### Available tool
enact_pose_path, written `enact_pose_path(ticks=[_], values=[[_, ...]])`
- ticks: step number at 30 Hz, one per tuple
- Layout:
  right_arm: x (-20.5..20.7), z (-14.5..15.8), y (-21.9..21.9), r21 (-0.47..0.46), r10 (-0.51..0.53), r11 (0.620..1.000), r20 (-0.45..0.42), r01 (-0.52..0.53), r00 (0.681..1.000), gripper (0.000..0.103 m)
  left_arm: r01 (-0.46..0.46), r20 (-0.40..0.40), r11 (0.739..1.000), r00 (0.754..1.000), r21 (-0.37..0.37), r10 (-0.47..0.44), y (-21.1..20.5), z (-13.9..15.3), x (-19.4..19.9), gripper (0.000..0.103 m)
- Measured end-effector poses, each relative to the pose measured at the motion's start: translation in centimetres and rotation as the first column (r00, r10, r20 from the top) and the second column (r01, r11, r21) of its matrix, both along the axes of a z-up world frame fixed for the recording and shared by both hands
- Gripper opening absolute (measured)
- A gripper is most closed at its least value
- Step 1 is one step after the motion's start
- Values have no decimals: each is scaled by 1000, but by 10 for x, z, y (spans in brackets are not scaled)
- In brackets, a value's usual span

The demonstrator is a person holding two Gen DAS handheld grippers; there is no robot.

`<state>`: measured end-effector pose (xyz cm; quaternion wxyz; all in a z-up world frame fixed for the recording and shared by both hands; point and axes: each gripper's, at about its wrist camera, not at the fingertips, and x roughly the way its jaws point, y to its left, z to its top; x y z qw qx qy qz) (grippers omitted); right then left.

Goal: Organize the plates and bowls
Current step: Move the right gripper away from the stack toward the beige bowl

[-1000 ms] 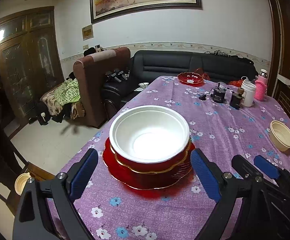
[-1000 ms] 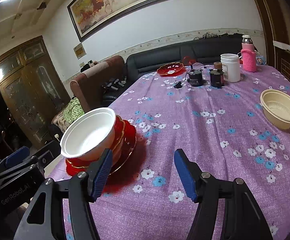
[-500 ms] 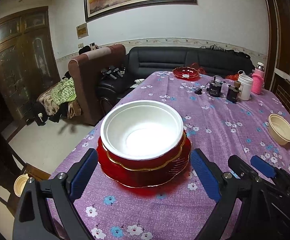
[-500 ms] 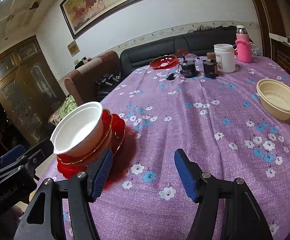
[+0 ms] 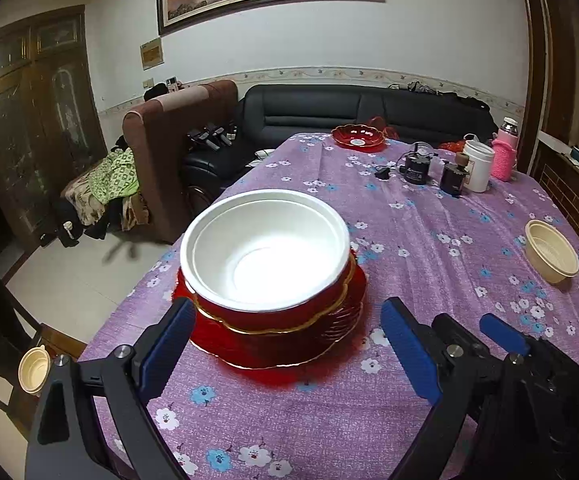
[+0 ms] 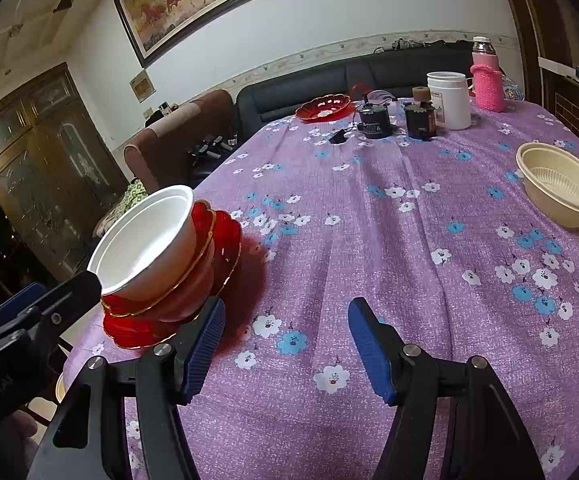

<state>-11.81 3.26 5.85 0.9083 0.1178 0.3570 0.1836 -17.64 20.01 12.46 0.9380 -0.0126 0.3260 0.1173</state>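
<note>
The cream bowl (image 6: pixel 560 189) sits alone at the far right of the purple-clothed surface (image 6: pixel 369 240), well ahead and right of the right gripper (image 6: pixel 285 344), the nearer one (fingers open, empty). The left gripper (image 5: pixel 289 344), fingers spread wide, faces the white bowl (image 5: pixel 265 246) stacked on red dishes (image 5: pixel 289 336).

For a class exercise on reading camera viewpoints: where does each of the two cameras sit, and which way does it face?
Left wrist: on the left gripper, looking down its open fingers at the white bowl stacked on red dishes; the right gripper shows at right.
Right wrist: on the right gripper, open, facing bare purple tablecloth; the left gripper shows at left.
Shared: stack, cream bowl.
</note>
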Motion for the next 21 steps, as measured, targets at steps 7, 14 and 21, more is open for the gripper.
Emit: enact_pose_path(ticks=[7, 14, 21], values=[[5, -11, -7, 16, -21, 1000, -46, 22, 999, 69, 40, -1, 999, 999, -24, -40, -6, -1, -2, 93], [4, -14, -4, 12, -17, 1000, -53, 18, 998, 69, 73, -8, 997, 997, -40, -74, -12, -2, -1, 93], [8, -23, -7, 6, -36, 999, -77, 36, 996, 69, 87, 3, 994, 996, -60, -87, -14, -3, -4, 93]])
